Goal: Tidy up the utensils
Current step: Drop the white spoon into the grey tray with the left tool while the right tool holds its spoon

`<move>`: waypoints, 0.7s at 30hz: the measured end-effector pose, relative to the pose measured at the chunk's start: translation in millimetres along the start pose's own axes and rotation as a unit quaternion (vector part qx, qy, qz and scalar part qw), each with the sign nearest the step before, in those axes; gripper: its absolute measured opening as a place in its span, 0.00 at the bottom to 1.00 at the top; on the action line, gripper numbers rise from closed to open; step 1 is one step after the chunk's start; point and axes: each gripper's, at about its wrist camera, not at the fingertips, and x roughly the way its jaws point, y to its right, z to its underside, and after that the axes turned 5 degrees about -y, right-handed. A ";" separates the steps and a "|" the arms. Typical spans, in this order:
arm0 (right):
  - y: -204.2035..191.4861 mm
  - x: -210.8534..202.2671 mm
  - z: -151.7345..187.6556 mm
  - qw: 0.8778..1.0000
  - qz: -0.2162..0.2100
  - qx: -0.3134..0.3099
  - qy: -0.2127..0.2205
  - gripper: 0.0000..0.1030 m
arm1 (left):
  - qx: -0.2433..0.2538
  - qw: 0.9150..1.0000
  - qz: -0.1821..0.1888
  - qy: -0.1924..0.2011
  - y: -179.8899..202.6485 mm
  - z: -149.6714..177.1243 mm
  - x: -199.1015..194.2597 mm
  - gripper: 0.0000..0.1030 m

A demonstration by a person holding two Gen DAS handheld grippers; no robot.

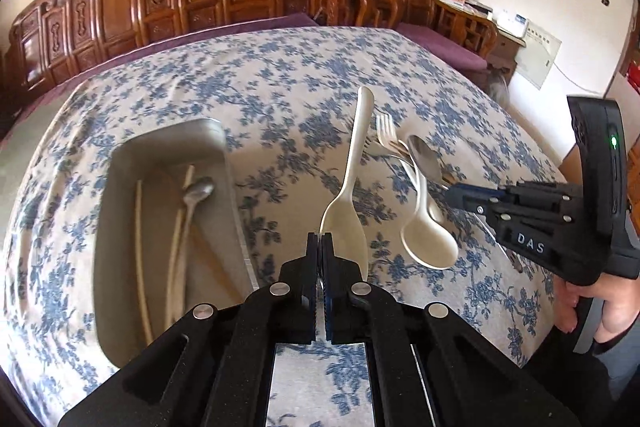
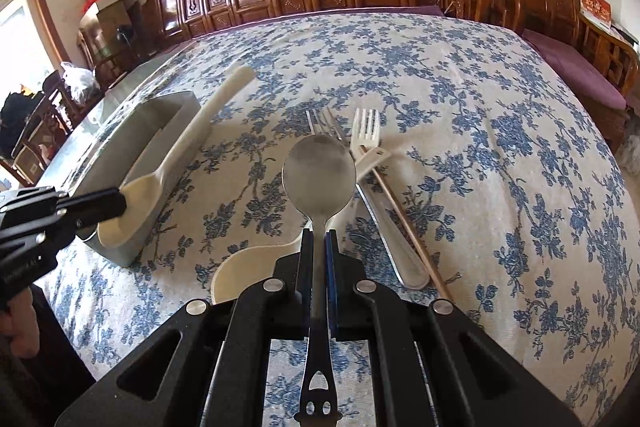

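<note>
Left tool (image 1: 320, 247): closed on bowl of cream spoon (image 1: 352, 179), held above bench (image 1: 280, 75) beside grey tray (image 1: 168, 155).
Right tool (image 2: 319, 243): clamped on metal spoon (image 2: 319, 171) handle, raised.
Remaining on bench: forks (image 2: 366, 131), 2nd cream spoon (image 2: 248, 263).

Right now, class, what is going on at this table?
A person is sorting utensils with a handheld gripper in each hand. The left gripper is shut on the bowl of a cream spoon, held near the grey tray, which already holds chopsticks and a metal spoon. The right gripper grips a steel spoon by its handle. Another cream spoon, forks and a chopstick lie on the floral tablecloth.
</note>
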 end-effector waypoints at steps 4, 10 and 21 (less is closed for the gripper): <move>-7.1 -1.3 0.3 1.000 -0.007 -0.006 0.002 0.07 | -0.015 1.000 -0.011 0.008 -15.1 -1.1 -9.2 0.01; -17.6 -2.6 2.7 1.000 -0.013 -0.019 0.001 0.07 | -0.037 0.999 -0.032 0.013 -38.4 0.3 -18.3 0.01; -30.1 -2.9 3.2 0.999 -0.023 -0.032 0.003 0.07 | -0.074 0.995 -0.068 -0.004 -76.9 10.2 -18.1 0.01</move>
